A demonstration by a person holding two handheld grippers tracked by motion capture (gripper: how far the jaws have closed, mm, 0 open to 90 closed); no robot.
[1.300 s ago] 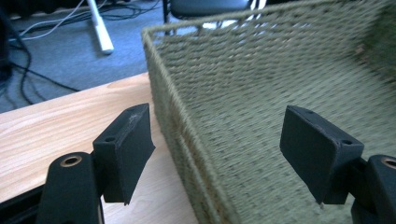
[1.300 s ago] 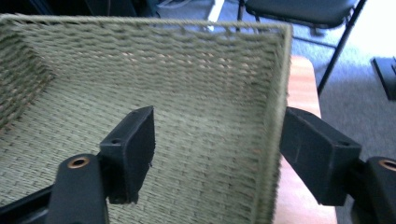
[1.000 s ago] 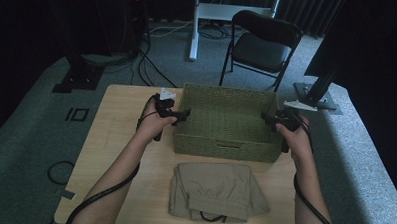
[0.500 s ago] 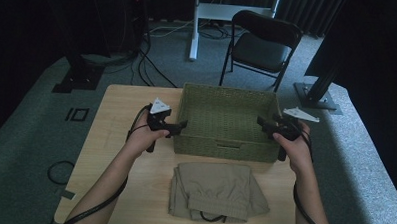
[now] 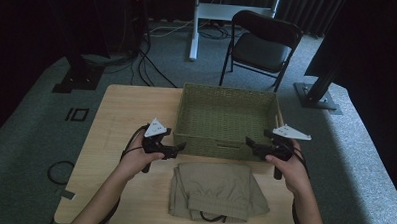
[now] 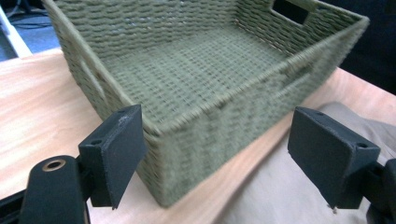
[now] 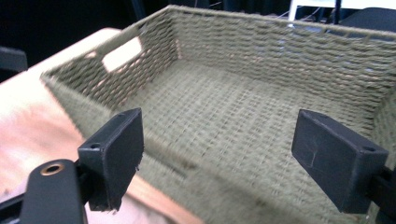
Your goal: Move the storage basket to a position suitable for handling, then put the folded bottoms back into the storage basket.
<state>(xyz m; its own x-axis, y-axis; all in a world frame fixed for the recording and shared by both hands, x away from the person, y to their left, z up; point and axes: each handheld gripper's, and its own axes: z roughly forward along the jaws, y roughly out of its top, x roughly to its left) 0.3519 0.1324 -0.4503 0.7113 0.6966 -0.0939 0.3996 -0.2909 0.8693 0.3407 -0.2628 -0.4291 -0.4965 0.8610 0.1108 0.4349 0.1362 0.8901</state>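
Pale wood-grain table fills the middle of the high view, rectangular and smooth, sitting on grey speckled carpet. On its far half sits the basket, a rectangular tray of olive-green woven cord, ribbed walls, tight checkered floor, a slot handle cut in each short wall, nothing lying inside it. Just in front of it, at the near edge, lies a folded khaki garment, soft and creased, a dark drawstring loop poking out at its near hem. No writing readable anywhere. Behind the table stands a black folding chair, and cables trail over the floor. Now the hands: the left gripper is held low beside the basket's near left corner, pointing inward, grey plate on top; in the left gripper view its flat black pads stand wide apart, the corner between them, gripping nothing. The right gripper mirrors it at the near right corner, jaws equally wide, holding nothing, angled over the rim.
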